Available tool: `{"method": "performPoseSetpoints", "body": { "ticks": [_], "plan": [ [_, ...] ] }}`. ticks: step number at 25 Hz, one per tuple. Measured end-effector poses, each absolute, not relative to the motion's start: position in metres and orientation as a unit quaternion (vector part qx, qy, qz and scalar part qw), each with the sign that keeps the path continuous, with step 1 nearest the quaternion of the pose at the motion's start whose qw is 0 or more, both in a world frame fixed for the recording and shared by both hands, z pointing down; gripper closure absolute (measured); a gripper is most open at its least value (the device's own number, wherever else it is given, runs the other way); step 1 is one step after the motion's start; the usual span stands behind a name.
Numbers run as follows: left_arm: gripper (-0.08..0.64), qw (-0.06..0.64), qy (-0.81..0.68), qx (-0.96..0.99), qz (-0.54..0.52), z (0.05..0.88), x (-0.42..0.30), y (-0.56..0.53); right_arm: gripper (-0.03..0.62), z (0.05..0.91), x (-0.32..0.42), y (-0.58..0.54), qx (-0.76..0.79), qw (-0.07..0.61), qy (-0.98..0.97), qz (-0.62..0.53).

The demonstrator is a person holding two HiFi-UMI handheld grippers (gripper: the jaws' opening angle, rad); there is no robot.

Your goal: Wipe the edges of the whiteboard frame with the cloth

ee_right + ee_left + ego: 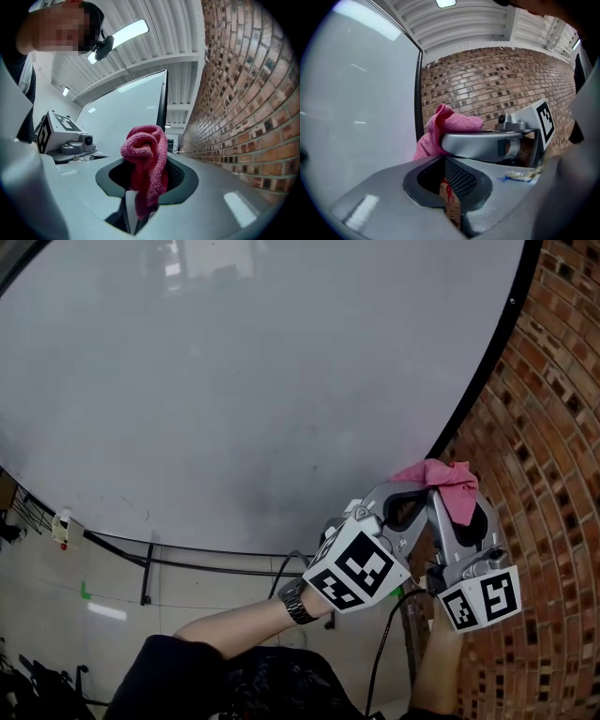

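Observation:
The whiteboard [244, 381] fills most of the head view, with its black frame edge [487, 362] curving down the right side. My right gripper [437, 486] is shut on a pink cloth [450, 479], held just right of the frame's lower part and in front of the brick wall. In the right gripper view the cloth [145, 150] bunches out of the jaws, with the frame edge [162, 103] behind it. My left gripper [410, 491] is close beside it, shut with nothing in it [451, 187]. Its view shows the cloth [445, 124] and frame edge [418, 93].
A brick wall [553, 474] stands close on the right of the board. A black rail [122, 549] runs below the board's bottom edge. A forearm with a wristwatch [298, 604] and a black cable [384, 643] are under the grippers.

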State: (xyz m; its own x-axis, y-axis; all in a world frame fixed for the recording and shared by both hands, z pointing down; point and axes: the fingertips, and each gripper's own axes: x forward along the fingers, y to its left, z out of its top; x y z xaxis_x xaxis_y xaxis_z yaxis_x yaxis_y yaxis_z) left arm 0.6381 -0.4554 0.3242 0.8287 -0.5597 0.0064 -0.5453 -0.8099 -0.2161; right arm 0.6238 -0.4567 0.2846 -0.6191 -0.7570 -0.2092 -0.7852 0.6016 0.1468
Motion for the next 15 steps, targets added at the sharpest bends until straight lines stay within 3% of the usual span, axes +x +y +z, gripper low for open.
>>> {"method": "performPoseSetpoints", "body": {
  "ticks": [15],
  "plan": [
    [0.561,0.026,0.279,-0.958,-0.055,0.406,0.638,-0.441,0.463,0.366,0.624,-0.450,-0.452,0.022,0.891,0.038]
  ]
}}
